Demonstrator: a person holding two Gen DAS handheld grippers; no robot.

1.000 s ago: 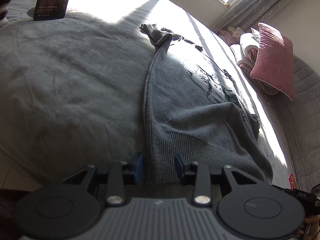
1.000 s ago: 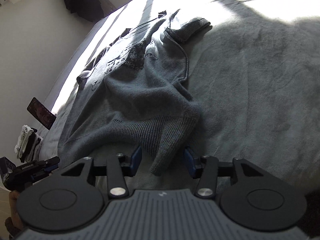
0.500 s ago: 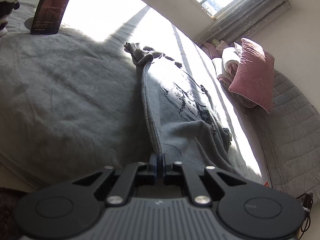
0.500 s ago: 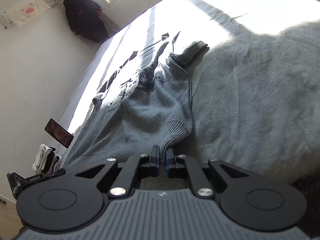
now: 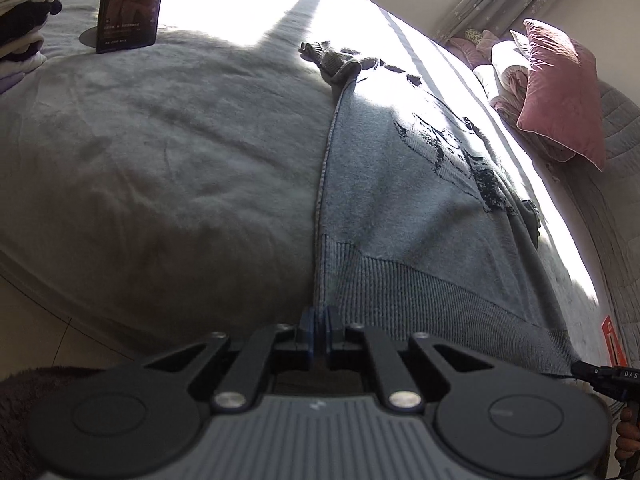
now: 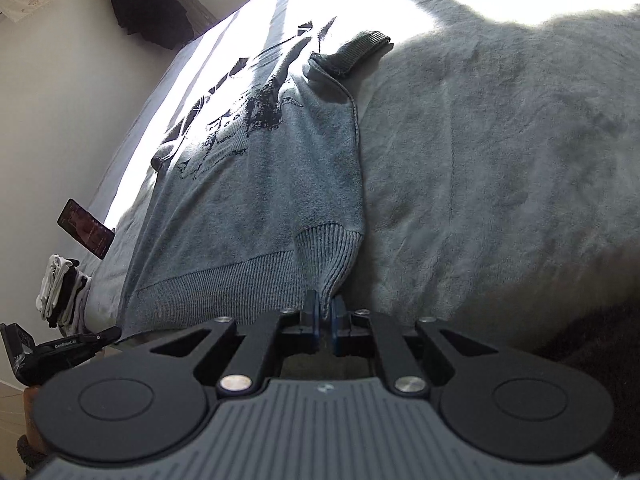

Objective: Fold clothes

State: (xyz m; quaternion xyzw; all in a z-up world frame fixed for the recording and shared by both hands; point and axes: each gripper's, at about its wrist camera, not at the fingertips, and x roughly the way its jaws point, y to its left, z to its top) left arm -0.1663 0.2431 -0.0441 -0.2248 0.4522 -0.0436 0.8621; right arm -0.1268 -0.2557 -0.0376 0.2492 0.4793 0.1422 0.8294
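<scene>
A grey knit sweater (image 5: 408,208) with a dark print lies stretched out on the grey bed blanket (image 5: 160,160). My left gripper (image 5: 319,320) is shut on the left corner of its ribbed hem. My right gripper (image 6: 327,316) is shut on the right corner of the hem, where the sweater (image 6: 260,184) runs away from me. The hem is pulled taut between the two grippers. A sleeve cuff (image 6: 362,50) lies folded over near the top of the sweater.
A dark phone on a stand (image 5: 130,4) and a pile of folded clothes (image 5: 22,12) sit at the bed's far left. A pink pillow (image 5: 560,92) and bedding lie at the right. A dark garment (image 6: 148,4) hangs on the wall.
Both grippers closed on the hem corners, from open a second ago. They have since pulled the hem toward me and apart, so the sweater lies flatter and straighter.
</scene>
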